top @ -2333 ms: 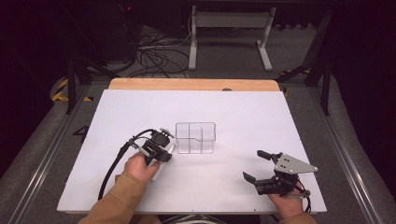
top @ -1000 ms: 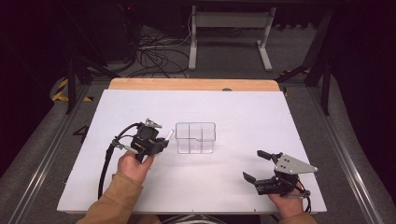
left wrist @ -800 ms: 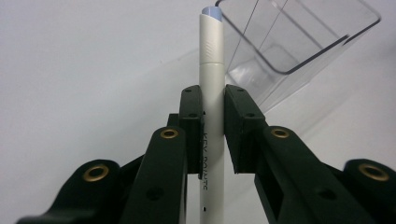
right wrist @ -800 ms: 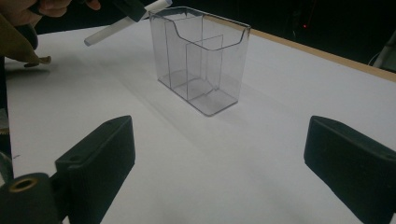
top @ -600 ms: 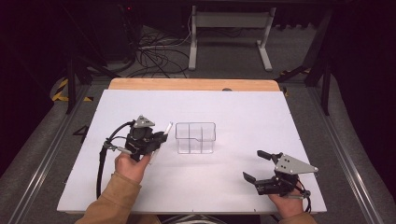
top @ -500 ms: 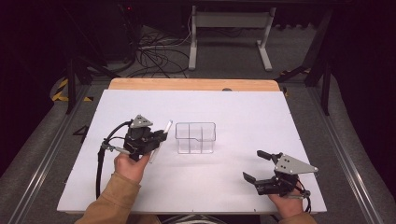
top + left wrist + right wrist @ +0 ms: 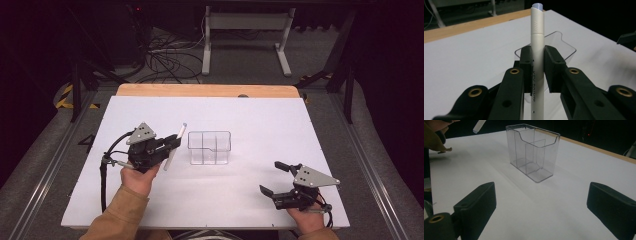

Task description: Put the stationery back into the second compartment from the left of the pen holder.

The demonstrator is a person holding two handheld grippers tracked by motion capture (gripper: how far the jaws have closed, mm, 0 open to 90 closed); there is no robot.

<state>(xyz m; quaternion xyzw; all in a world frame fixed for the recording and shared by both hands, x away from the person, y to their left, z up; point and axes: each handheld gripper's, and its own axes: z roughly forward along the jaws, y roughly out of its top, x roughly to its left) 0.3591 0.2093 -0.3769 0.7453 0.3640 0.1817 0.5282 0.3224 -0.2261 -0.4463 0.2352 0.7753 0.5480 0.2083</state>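
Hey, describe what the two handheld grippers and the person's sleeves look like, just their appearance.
Both the left gripper and the right gripper are black, each topped by a grey three-cornered plate with small holes. A black cable loops from the left one. In the left gripper view the fingers are matte black with brass-coloured rivets. The sleeves are tan.

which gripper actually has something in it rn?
The left gripper: its fingers are clamped on a white pen, beside the clear organizer. The right gripper sits open with nothing between its fingers.
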